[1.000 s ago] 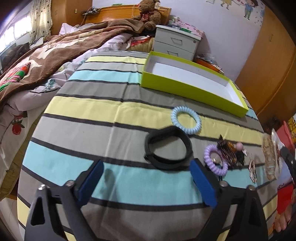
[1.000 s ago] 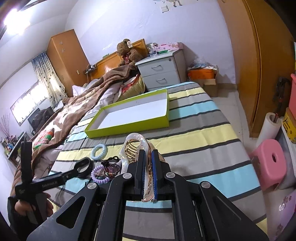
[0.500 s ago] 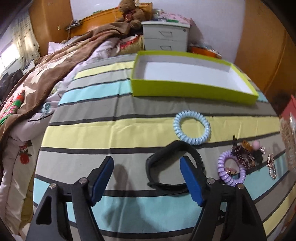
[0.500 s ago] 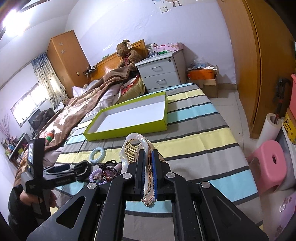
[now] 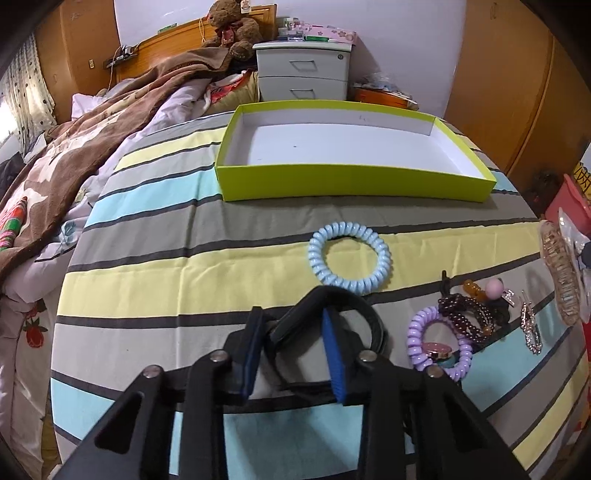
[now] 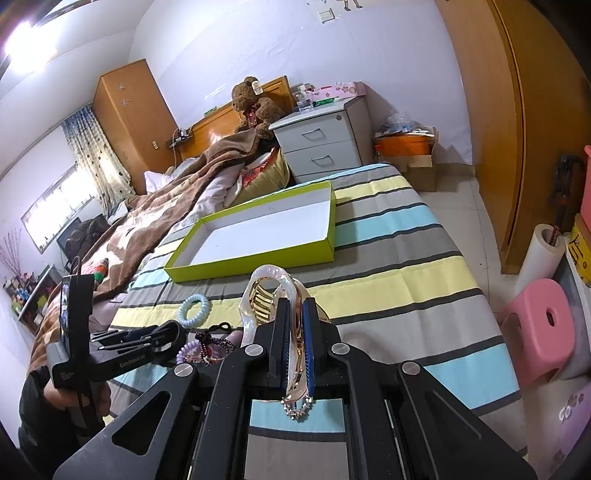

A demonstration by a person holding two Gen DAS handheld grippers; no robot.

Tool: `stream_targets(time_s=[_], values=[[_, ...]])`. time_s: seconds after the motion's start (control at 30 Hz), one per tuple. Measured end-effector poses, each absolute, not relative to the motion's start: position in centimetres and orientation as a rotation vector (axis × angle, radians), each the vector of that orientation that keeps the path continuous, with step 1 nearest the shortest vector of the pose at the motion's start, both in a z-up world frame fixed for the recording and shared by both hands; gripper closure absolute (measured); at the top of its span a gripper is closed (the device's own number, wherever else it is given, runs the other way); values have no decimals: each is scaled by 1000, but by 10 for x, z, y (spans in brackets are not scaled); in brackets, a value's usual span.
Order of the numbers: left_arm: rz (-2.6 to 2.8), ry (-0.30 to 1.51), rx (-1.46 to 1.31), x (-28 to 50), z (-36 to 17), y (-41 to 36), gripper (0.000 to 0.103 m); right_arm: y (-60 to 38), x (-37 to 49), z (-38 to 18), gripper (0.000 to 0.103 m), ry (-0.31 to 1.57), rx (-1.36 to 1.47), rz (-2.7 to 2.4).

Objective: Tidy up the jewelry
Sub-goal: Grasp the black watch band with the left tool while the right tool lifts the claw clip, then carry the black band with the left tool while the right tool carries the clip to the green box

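Note:
My left gripper (image 5: 293, 325) is down on the striped bedspread with its blue pads closing around one side of the black band (image 5: 364, 317); a gap still shows between pads and band. Beyond lies a light blue coil hair tie (image 5: 349, 258). To the right lie a purple coil tie (image 5: 437, 343), a dark bead bracelet (image 5: 467, 315) and a rhinestone clip (image 5: 530, 325). My right gripper (image 6: 294, 314) is shut on a pearly gold claw clip (image 6: 269, 286), held above the bed. The empty lime-green box (image 5: 354, 181) stands further back and also shows in the right wrist view (image 6: 258, 254).
A brown blanket (image 5: 92, 129) covers the bed's left side. A grey nightstand (image 5: 303, 74) and teddy bear (image 5: 231, 26) stand behind the box. A pink stool (image 6: 541, 325) and a paper roll (image 6: 539, 254) are on the floor to the right of the bed.
My left gripper moved forward and down onto the black band and its jaws narrowed from wide open to close around it. My right gripper kept holding the claw clip, nearly still.

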State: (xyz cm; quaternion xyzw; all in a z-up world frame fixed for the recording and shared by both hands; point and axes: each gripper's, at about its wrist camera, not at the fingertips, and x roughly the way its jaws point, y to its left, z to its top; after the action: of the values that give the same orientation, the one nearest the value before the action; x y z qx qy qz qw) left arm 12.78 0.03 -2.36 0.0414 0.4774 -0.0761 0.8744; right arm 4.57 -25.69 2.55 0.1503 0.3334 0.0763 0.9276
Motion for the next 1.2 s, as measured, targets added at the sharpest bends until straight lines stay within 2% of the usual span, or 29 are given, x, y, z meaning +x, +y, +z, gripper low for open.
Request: stream_targets(time_s=[0.2, 0.23, 0.3, 0.73, 1.2], values=[[-150, 993, 65, 127, -22, 3, 76, -257, 45, 26, 96, 683, 308, 157], [-150, 992, 61, 125, -21, 3, 82, -257, 45, 25, 96, 682, 308, 157], [-153, 985, 52, 123, -18, 5, 87, -257, 46, 26, 96, 678, 307, 153], [-153, 949, 10, 116, 2, 14, 88, -254, 51, 38, 96, 665, 289, 157], [-154, 877, 4, 141, 46, 19, 88, -247, 79, 68, 96, 630, 247, 152]])
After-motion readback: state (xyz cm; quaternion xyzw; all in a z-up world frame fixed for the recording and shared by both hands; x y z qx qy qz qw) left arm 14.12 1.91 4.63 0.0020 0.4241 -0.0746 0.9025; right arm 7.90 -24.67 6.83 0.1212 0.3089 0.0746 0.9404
